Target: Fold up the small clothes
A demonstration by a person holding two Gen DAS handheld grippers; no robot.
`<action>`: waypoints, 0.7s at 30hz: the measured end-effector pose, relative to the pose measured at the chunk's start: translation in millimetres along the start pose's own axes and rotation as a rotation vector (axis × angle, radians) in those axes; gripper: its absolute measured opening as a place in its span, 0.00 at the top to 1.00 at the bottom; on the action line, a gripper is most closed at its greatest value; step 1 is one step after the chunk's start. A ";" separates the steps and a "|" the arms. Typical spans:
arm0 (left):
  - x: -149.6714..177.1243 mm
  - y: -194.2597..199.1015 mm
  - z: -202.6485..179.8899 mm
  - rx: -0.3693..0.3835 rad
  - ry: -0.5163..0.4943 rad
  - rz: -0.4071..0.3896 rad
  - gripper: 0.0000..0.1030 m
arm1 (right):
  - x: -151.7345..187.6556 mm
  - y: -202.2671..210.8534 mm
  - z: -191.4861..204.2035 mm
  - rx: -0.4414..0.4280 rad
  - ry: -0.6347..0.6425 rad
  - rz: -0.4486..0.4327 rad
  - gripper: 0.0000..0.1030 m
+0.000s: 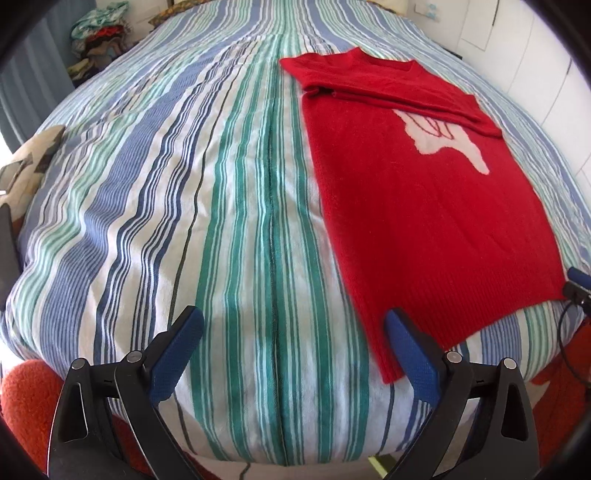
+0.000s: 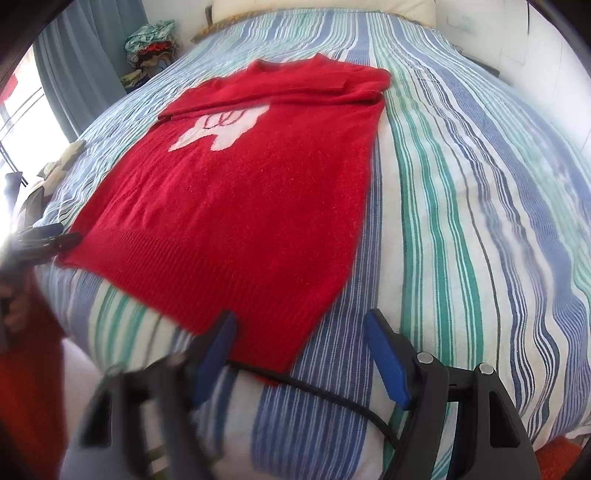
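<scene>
My left gripper [image 1: 293,332]: blue-padded fingers spread wide apart, nothing between them, poised over the near edge of the bed. Its right finger sits just beside the sweater's near hem corner, at 5 o'clock in the left view; I cannot tell whether it touches.

My right gripper [image 2: 299,339]: fingers likewise apart and empty, blurred on the left side, straddling the opposite hem corner at 6 o'clock in the right view.

Black cable [image 2: 332,397]: shown only in the right view, running across the bedspread between my right fingers.

Red knit sweater [image 1: 424,192]: lying flat on the striped bedspread [image 1: 207,206], ribbed hem nearest me, collar farthest. A white knitted motif [image 1: 448,142] sits on the chest, and both sleeves are folded across the upper body. In the left view it fills 1 to 4 o'clock; in the right view it fills 9 to 12 o'clock.

Patterned cushion [image 1: 27,162]: at 9 o'clock in the left view, at the bed's side.

Heap of clothes [image 2: 153,40]: far off at 11 o'clock, beside blue curtains [image 2: 81,62].

White pillow [image 2: 321,9]: at 12 o'clock, right view only.
</scene>
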State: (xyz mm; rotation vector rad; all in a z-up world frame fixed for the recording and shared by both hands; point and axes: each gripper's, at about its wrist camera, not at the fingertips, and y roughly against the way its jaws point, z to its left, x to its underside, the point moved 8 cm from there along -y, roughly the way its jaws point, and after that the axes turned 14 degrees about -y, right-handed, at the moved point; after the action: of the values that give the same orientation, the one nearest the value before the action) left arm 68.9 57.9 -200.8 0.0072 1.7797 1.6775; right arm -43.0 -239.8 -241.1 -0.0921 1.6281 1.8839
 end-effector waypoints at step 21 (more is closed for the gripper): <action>-25.2 -18.4 -38.4 0.386 0.134 -0.012 0.98 | 1.4 -14.1 3.0 -0.393 -0.361 0.193 0.93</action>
State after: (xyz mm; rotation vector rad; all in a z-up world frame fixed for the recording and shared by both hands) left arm 78.3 9.8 -207.8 0.0564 2.1760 1.3286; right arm -36.0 -236.0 -253.3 0.2369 1.0456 2.1958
